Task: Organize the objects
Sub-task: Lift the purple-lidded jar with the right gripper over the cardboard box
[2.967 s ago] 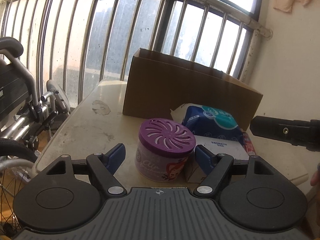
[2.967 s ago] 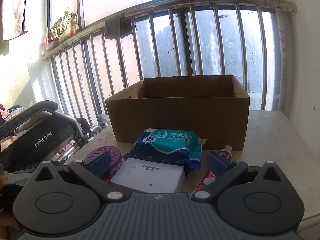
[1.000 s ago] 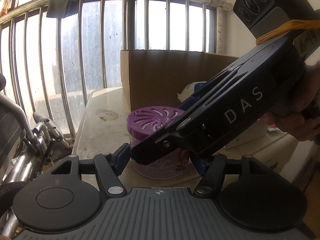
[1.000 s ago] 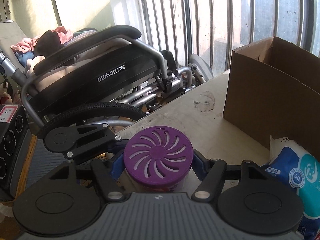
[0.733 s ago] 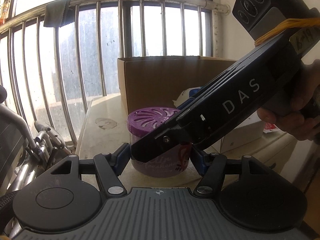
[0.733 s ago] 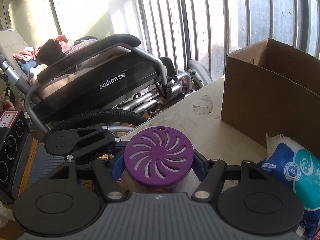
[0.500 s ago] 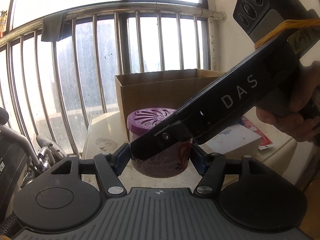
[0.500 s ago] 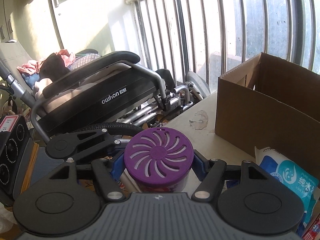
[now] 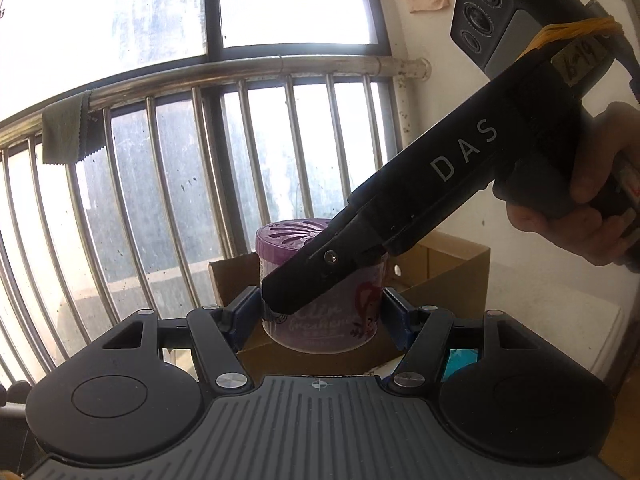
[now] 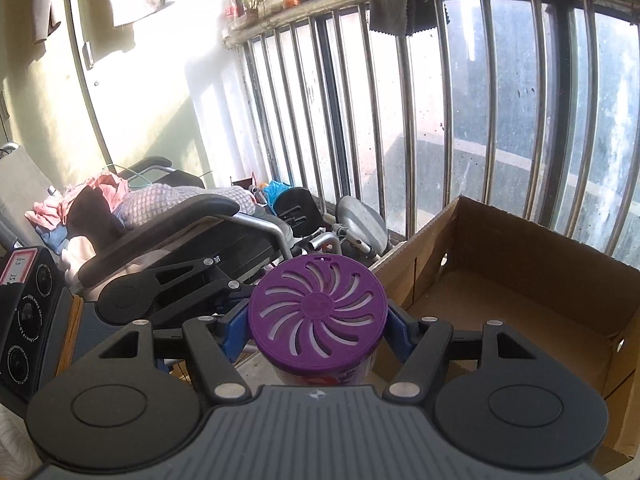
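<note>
Both tools grip the purple air-freshener tub (image 10: 318,312) at once: the left tool (image 9: 320,312) has its blue pads pressed on the tub's sides about half open, and the right tool (image 10: 316,330) clamps it likewise from another side, holding it in the air just beside the near-left corner of the open cardboard box (image 10: 520,304). The risk, I judge, is that the two grips pull against each other, or one lets go early, tipping the tub against the box wall rather than inside. Behind the box stand barred windows (image 10: 460,120); left of it sits a wheelchair (image 10: 180,240), and the counter is barely visible.
</note>
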The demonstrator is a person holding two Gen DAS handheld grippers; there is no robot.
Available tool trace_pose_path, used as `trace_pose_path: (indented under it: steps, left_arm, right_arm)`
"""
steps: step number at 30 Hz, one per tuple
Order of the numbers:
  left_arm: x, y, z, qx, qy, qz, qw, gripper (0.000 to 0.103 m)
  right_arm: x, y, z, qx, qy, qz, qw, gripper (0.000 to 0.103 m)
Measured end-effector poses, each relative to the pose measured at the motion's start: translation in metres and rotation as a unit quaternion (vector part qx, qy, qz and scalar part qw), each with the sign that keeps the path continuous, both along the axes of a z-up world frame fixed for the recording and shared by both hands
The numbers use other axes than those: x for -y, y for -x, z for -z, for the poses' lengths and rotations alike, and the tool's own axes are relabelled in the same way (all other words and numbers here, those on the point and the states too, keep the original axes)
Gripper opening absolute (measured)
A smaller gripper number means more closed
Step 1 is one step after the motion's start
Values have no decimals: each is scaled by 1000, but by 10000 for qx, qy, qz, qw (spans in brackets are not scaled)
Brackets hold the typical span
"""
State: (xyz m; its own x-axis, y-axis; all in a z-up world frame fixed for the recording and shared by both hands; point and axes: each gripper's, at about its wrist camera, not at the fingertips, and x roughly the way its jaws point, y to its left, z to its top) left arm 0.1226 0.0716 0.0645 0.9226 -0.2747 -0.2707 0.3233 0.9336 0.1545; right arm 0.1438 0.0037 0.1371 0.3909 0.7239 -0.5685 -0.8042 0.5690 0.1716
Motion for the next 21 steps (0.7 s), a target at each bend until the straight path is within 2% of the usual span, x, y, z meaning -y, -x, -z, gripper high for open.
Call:
trace_pose_path:
  steps: [5, 8, 16, 19, 21]
  left_arm:
    - [-6, -37, -13, -41, -78, 282, 9996, 65]
    - [-6, -70, -16, -374, -265, 424, 9980, 65]
    - [-1, -158, 14, -1506, -573, 208, 9867, 65]
    - [0, -173, 25, -1700, -729, 66, 9827, 68]
    - [3, -176, 28, -1638, -978, -19, 9816, 73]
  right_arm:
    - [3, -47, -15, -227, -127, 271, 9993, 71]
    - [0, -72, -15, -220, -41, 396, 9990, 71]
    - [-26, -150, 27, -778, 468, 877, 9920, 71]
    - [-31, -167, 44, -880, 554, 950, 9900, 71]
    - [-36, -176, 54, -978, 590, 989, 9885, 71]
